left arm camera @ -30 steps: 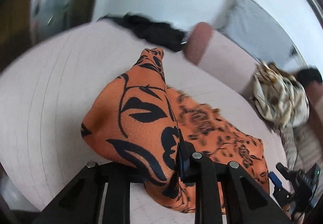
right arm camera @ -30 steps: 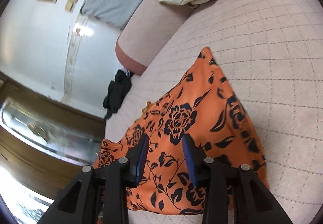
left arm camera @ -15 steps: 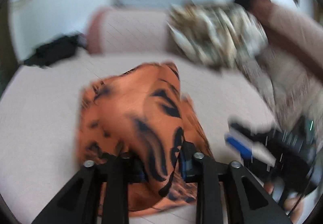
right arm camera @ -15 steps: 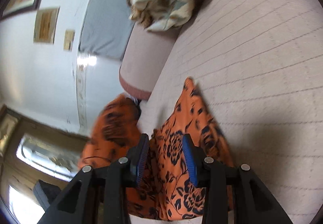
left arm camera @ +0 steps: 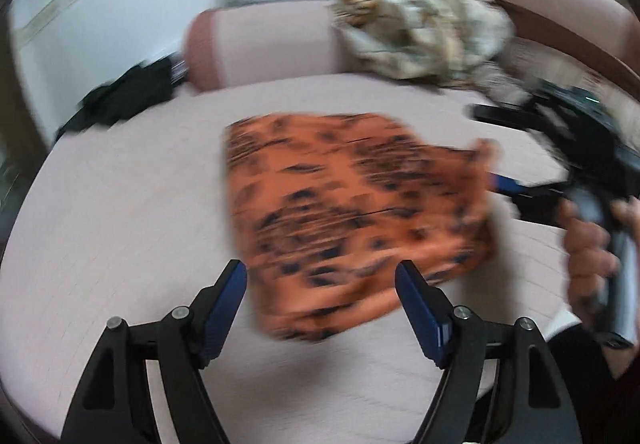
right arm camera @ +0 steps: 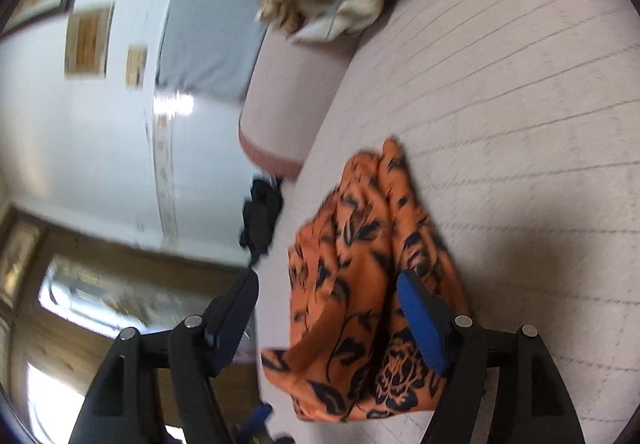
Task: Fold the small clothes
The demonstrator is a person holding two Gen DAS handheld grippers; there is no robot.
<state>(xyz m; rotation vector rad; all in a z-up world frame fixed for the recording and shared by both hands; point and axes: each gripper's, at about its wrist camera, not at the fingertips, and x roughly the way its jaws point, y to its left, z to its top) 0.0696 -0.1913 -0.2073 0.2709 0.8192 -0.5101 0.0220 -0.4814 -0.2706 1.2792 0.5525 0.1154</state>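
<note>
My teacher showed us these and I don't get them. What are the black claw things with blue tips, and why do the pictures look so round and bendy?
The claws are grabbing tools. A person holds one in each hand, and each has a small camera that looks out along its two fingers. That camera's lens bends everything round.

One picture comes from the left gripper. Its fingers are spread open and hold nothing. At the right edge you can see the person's hand gripping the other tool.

The other picture comes from the right gripper. It is open too, and empty.

Both look at an orange cloth with black flowers, lying folded over on a pale pink quilted bed. Further back lie a crumpled beige patterned cloth, a dark garment and a pink bolster pillow.

The left picture is smeared, so fine details are hard to tell.
</note>
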